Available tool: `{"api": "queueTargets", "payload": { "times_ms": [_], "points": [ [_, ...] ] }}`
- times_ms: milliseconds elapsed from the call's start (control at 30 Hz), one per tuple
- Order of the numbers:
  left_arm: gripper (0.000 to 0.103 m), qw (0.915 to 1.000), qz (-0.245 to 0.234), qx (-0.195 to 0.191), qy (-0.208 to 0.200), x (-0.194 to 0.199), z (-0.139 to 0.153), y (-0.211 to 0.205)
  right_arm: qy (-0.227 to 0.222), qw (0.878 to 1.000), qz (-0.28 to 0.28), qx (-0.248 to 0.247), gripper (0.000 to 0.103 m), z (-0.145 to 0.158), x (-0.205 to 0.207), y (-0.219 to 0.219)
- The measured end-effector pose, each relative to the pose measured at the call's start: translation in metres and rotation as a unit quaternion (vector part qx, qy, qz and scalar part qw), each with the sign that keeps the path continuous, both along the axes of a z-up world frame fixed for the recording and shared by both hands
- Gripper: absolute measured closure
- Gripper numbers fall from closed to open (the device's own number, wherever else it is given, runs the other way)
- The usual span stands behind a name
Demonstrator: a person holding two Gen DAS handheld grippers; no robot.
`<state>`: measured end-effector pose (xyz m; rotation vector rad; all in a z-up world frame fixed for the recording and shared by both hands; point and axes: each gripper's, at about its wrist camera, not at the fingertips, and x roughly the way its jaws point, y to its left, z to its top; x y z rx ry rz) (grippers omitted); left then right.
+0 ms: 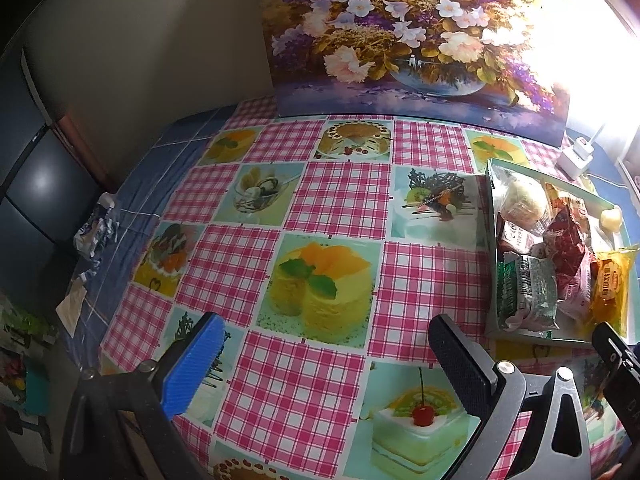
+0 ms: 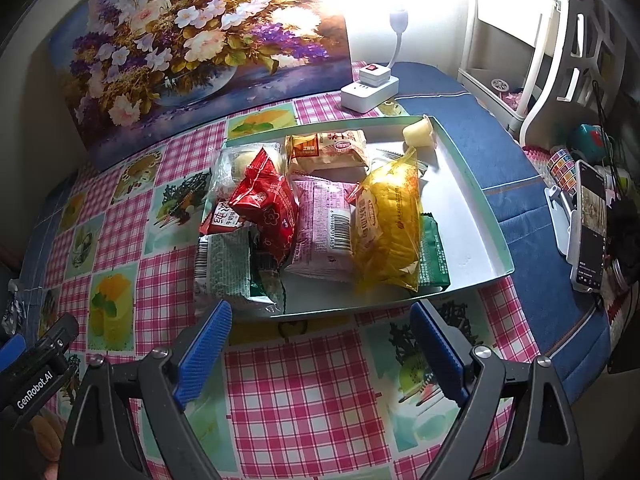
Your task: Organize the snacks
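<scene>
Left gripper (image 1: 324, 364) spread wide, empty, above counter (image 1: 328, 200) | right gripper (image 2: 320, 356) also parted, empty, just before tray (image 2: 472, 216) | snack packets (image 2: 320, 216) piled inside tray, counter's right side

A flower painting (image 2: 200, 52) leans against the wall at the back of the table. The tablecloth (image 1: 332, 200) has pink checks and pictures of cakes. A white power strip (image 2: 370, 88) with a red switch lies just beside the painting. A phone (image 2: 590, 232) stands in a holder at the right edge. Crumpled wrappers (image 1: 96, 228) lie on the blue cloth (image 2: 500, 152).
</scene>
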<state>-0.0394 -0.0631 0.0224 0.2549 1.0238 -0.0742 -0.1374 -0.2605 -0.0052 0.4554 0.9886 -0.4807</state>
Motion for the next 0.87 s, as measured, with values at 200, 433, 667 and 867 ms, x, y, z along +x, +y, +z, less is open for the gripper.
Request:
{"api": "queueTargets", "payload": {
  "times_ms": [200,433,667,867],
  "points": [
    [0.000,1.0000,-0.003,0.004,0.001,0.0003,-0.0014,-0.0017,0.001,1.000,0.004,-0.001,0.012,-0.0024,0.0014,0.0006],
    [0.000,1.0000,-0.007,0.001,0.003,0.0010,-0.0018,-0.0019,0.004,1.000,0.007,-0.006,0.012,-0.0037,0.0031,0.0023],
    [0.000,0.9999,-0.010,-0.003,0.004,0.0005,-0.0021,-0.0028,0.007,1.000,0.008,-0.006,0.012,-0.0053,0.0047,0.0016],
    [0.000,0.9997,-0.023,-0.006,0.003,-0.0013,-0.0011,-0.0057,0.007,1.000,0.010,-0.007,0.012,-0.0058,0.0057,0.0022]
  ]
}}
